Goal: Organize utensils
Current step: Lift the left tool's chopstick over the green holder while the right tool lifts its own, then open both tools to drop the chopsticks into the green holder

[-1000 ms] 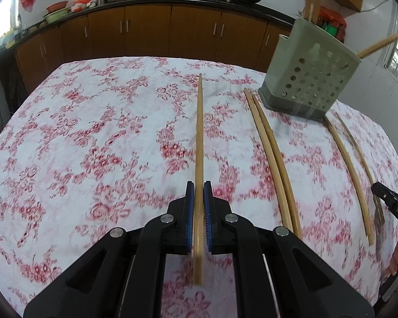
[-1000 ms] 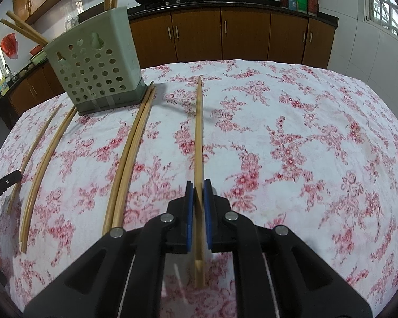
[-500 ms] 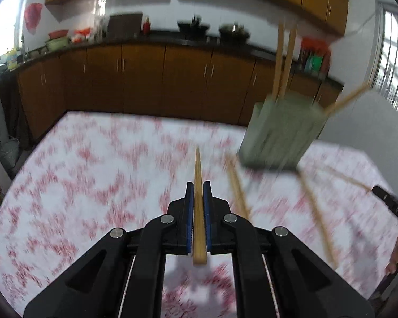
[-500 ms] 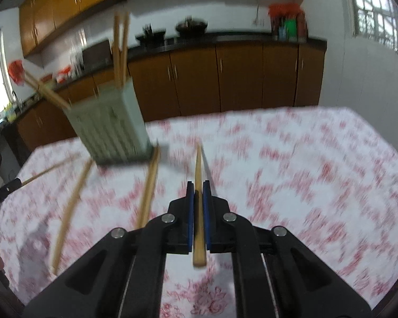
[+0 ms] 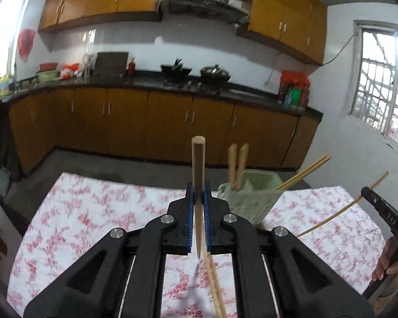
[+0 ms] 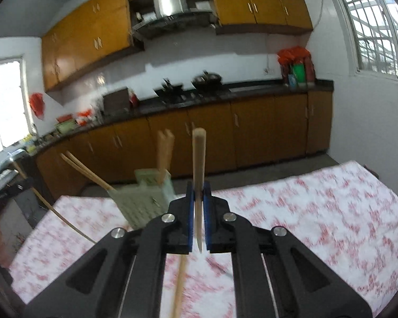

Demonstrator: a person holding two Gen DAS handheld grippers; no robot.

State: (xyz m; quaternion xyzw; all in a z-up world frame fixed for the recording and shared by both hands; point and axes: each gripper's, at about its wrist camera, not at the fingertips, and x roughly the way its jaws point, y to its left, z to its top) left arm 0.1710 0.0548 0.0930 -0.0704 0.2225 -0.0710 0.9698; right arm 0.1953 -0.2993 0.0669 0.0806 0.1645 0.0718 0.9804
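Left wrist: floral tablecloth (image 5: 92, 212), wooden cabinets (image 5: 119, 122).

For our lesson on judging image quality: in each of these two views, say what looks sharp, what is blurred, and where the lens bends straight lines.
Left wrist view: the fingers and held chopstick are sharp; the flowered tablecloth is smeared; the window glares and its frame bows. Right wrist view: the fingers are crisp, the green holder and the tablecloth are blurred, and the cabinets curve.
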